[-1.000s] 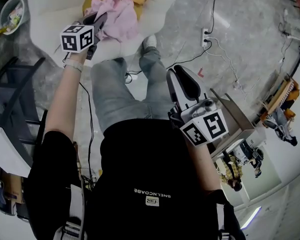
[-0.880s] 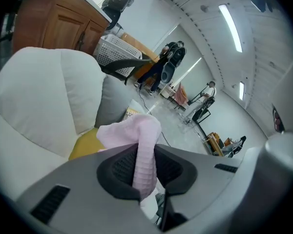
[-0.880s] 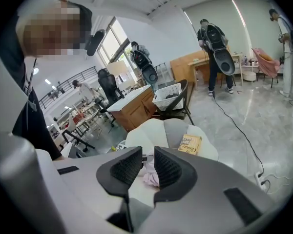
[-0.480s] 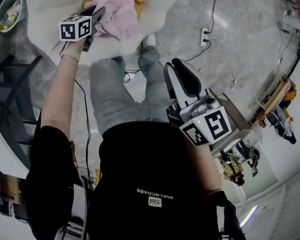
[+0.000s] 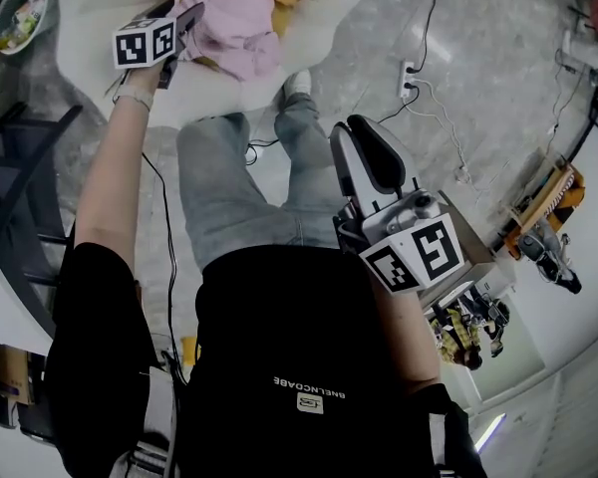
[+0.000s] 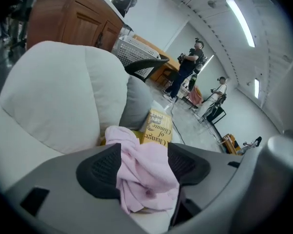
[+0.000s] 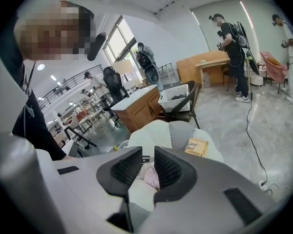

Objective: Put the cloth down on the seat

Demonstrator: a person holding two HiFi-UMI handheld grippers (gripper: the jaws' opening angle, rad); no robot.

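A crumpled pink cloth (image 5: 234, 23) lies on the seat of the white armchair (image 5: 314, 23), partly over a yellow cushion. My left gripper (image 5: 184, 20) is at the cloth's left edge. In the left gripper view the cloth (image 6: 146, 174) sits between the wide-set jaws of the left gripper (image 6: 144, 152), which are opening; the pads no longer pinch it. My right gripper (image 5: 369, 157) is held close to the person's body, far from the chair. In its own view the right gripper (image 7: 147, 161) has a narrow gap with nothing in it.
A yellow book (image 6: 158, 128) leans on a grey cushion (image 6: 136, 104) at the back of the seat. A bin (image 5: 20, 13) and a black frame (image 5: 20, 167) stand left of the chair. A power strip with cables (image 5: 411, 73) lies on the floor to the right. People stand far off.
The left gripper has moved farther over the seat with the cloth, and its jaws have spread apart. The cloth has slumped onto the seat. The right gripper has hardly moved.
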